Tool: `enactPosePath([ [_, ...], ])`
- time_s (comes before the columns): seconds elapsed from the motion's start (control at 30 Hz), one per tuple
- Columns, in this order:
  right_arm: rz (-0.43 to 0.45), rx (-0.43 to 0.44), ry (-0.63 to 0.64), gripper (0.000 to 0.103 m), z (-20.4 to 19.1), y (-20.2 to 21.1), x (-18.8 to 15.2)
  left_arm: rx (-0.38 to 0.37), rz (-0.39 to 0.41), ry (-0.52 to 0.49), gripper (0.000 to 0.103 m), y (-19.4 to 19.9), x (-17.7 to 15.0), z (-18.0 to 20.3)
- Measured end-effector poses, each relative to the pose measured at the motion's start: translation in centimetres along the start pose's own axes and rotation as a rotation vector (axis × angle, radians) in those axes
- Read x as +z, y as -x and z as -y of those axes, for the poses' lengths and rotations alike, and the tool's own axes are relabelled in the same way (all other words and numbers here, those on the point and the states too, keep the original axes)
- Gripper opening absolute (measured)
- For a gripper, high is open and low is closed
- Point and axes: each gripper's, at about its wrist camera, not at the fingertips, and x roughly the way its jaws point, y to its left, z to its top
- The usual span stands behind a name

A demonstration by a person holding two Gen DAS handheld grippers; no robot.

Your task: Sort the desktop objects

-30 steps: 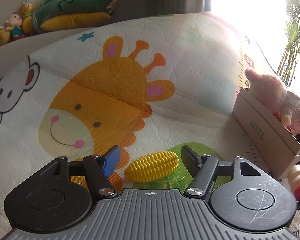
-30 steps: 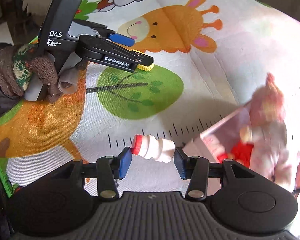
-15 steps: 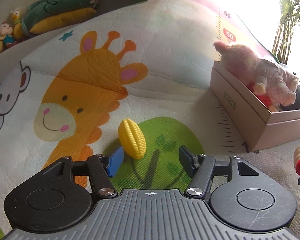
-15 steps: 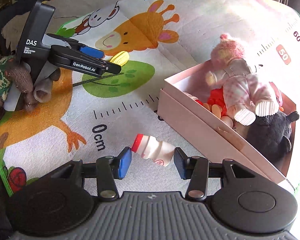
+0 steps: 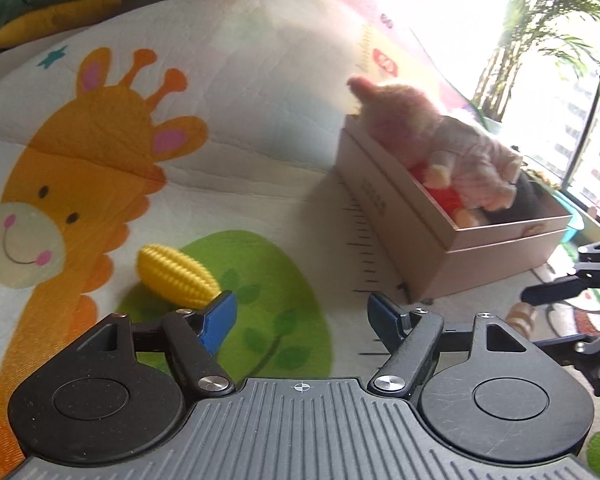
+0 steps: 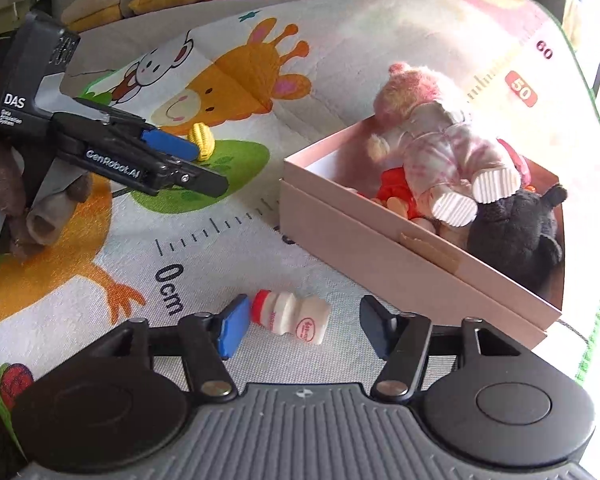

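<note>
Right gripper (image 6: 300, 326) jaws opening, small white toy bottle with red cap (image 6: 290, 317) lying on printed play mat (image 6: 228, 240) between them, cap against the blue pad. Left gripper (image 5: 302, 318) opening, empty; yellow plastic corn cob (image 5: 178, 276) just outside its blue finger.

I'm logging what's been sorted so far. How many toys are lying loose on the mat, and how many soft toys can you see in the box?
Loose on the mat: 2, the toy corn and the toy bottle
Soft toys in the box: 2, the pink doll and the black plush
Total: 4
</note>
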Motion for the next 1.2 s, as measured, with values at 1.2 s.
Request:
enactPosePath([
  [1.2,0.082,-0.049,-0.150,0.043,-2.4,-0.9,-1.6,0.247,-0.020,-0.118,0.094,-2.0,0.5,-5.1],
])
